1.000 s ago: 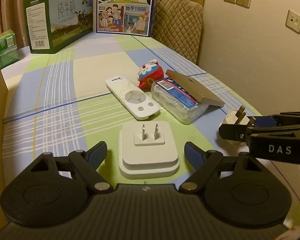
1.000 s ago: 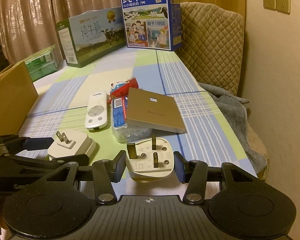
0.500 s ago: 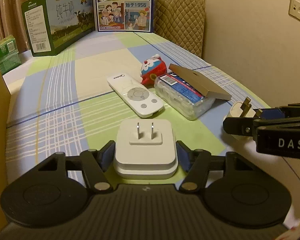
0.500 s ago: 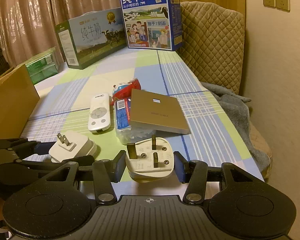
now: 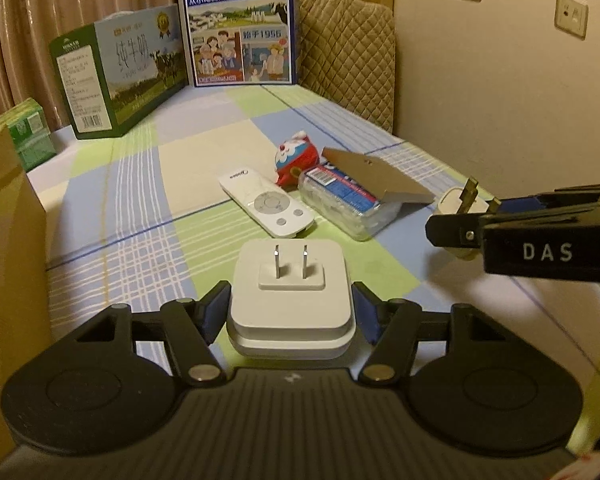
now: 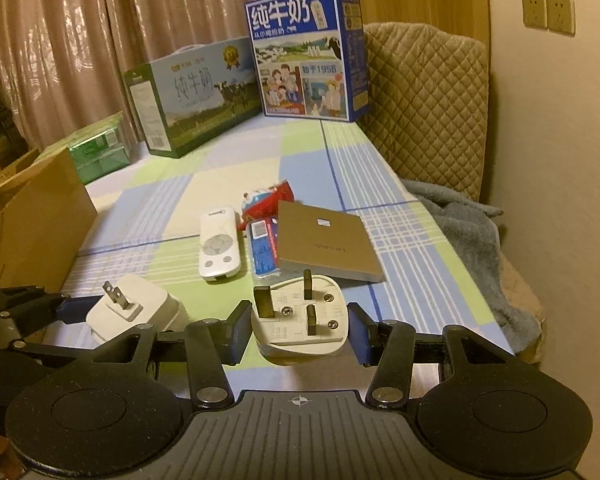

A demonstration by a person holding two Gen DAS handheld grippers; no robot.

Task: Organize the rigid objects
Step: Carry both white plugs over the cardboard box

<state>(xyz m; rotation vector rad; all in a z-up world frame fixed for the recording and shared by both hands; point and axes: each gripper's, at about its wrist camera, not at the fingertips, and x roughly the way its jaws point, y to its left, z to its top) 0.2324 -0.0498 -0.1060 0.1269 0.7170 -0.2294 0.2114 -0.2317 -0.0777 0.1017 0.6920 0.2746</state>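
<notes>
Checked cloth in pale green, blue and cream covers the worktop, with milk cartons standing at its far end against curtains and a quilted chair back at the far right. At the near edge the left claw has its blue pads pressed to both flanks of the square white adapter, which lies flat with two prongs pointing up; whether it is off the cloth I cannot tell. The right claw brackets the three-pin plug the same way, left pad touching and right pad at most a sliver away — closed on it, I judge. Both are hard moulded plastic, likely light and stiff, with smooth rounded corners that could slip, so the flat side walls below the prongs are the sound place to take hold, never the pins. Farther off lie a white remote, a red toy and a clear plastic box with a tan card box leaning on it. Only the right view shows that card box's flat top and the grey blanket off the right edge; only the left view shows the adapter squarely between its pads and the plug's pins side-on behind the right claw's arm.
</notes>
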